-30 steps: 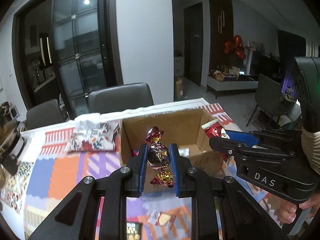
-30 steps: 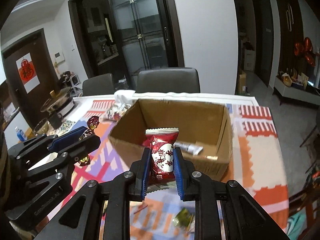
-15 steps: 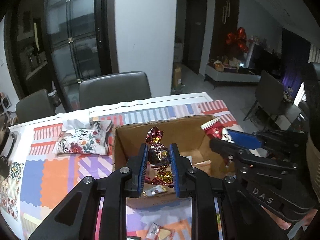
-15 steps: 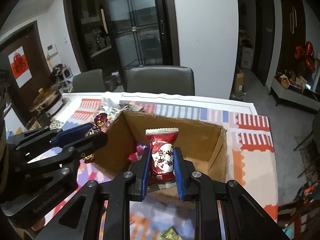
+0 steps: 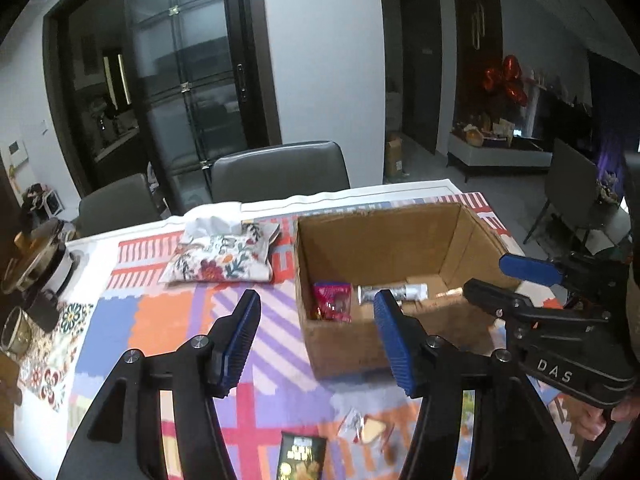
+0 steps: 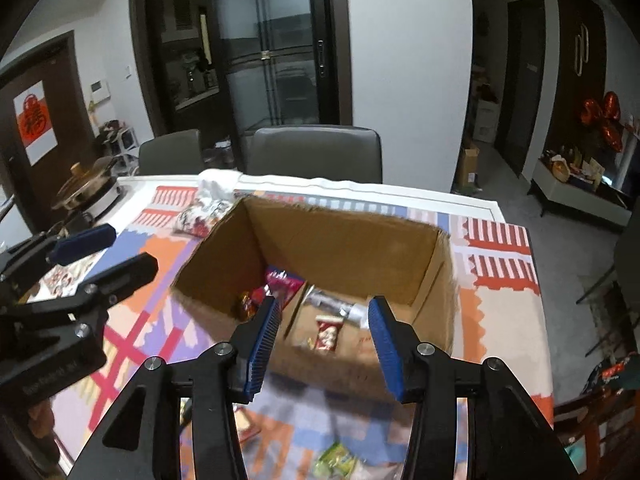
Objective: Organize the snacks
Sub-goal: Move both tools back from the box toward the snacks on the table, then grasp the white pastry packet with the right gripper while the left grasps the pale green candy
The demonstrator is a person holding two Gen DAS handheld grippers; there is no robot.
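Snacks lie inside the cardboard box near the table's right edge, among them a red packet. Left gripper and right gripper gape wide, holding nothing. Several wrappers, including a dark packet, wait along the near edge.

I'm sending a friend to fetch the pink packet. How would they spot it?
Find the open cardboard box on the patterned tablecloth. Look inside at its floor, against the left wall. The pink packet lies there, the only bright magenta item, left of a silver tube.
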